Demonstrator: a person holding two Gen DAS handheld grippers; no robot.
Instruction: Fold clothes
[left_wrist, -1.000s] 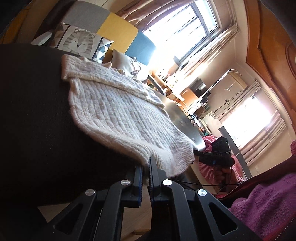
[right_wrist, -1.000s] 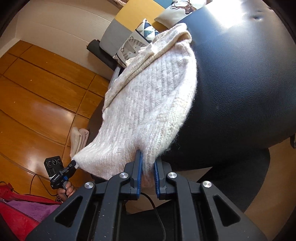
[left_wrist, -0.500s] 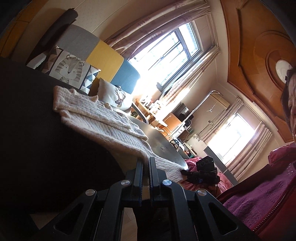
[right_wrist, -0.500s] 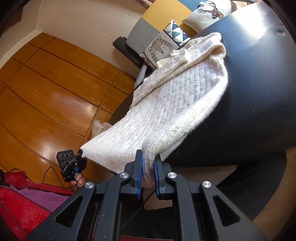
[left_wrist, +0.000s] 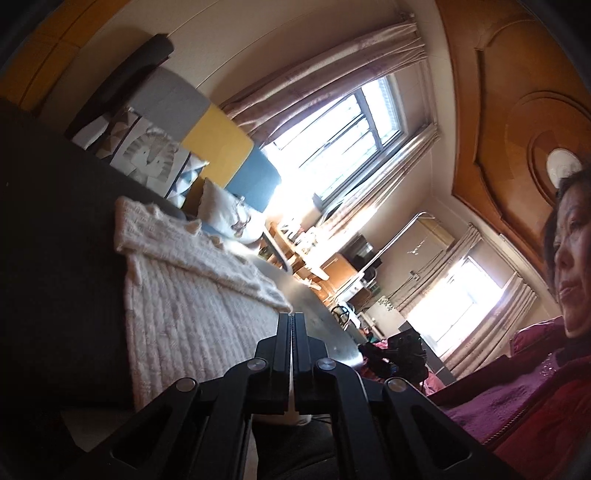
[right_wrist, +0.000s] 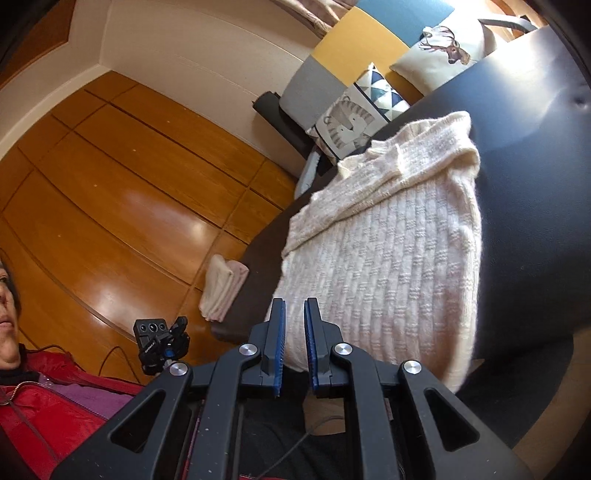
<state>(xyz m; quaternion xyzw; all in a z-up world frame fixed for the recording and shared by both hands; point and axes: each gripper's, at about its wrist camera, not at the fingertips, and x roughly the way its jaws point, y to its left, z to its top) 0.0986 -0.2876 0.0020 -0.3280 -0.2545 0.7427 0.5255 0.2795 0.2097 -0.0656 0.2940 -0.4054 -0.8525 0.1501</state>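
Sweater, cream knit, is spread flat on the dark worktop w/ its near hem hung over the edge. Right gripper jaws are pinched on that hem. Left gripper jaws are pressed together at the other hem corner; cloth between them can't be made out.

A lived-in home, a sitting room by the look of it: a patchwork sofa with animal-print cushions (a tiger, a deer), curtained windows, a wooden floor and a carved wooden ceiling.
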